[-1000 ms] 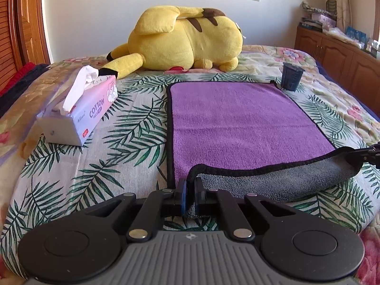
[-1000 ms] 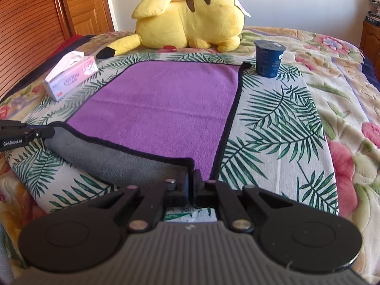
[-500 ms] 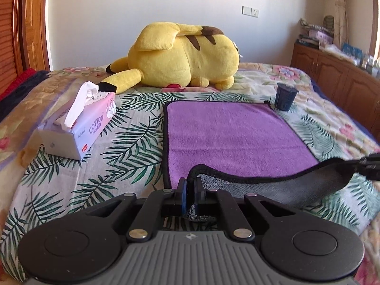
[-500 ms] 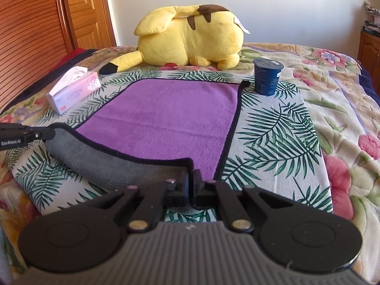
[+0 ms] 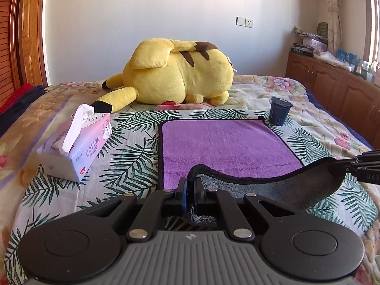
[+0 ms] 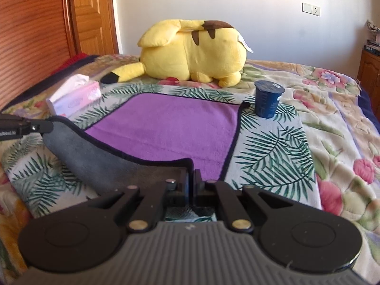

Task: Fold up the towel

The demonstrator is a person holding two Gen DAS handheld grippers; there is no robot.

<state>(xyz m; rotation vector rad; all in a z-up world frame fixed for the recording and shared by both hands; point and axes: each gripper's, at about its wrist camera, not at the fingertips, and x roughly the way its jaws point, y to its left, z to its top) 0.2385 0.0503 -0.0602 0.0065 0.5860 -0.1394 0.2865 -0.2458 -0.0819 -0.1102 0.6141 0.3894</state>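
Observation:
A purple towel (image 5: 225, 147) with a black hem and grey underside lies flat on the bed; it also shows in the right wrist view (image 6: 166, 128). My left gripper (image 5: 190, 185) is shut on the towel's near left corner. My right gripper (image 6: 192, 178) is shut on its near right corner. Both corners are lifted off the bed, so the near edge hangs between them with the grey underside (image 5: 296, 190) showing. Each gripper shows at the edge of the other's view: the right one (image 5: 361, 168) and the left one (image 6: 21, 128).
A yellow plush toy (image 5: 175, 71) lies behind the towel. A pink tissue box (image 5: 76, 147) stands left of the towel. A dark blue cup (image 5: 280, 114) stands at the towel's far right corner. Wooden cabinets (image 5: 337, 87) line the right wall; a wooden door is at left.
Both grippers have risen with the near corners. The near edge hangs higher and more of the grey underside shows. The far part of the towel has not moved.

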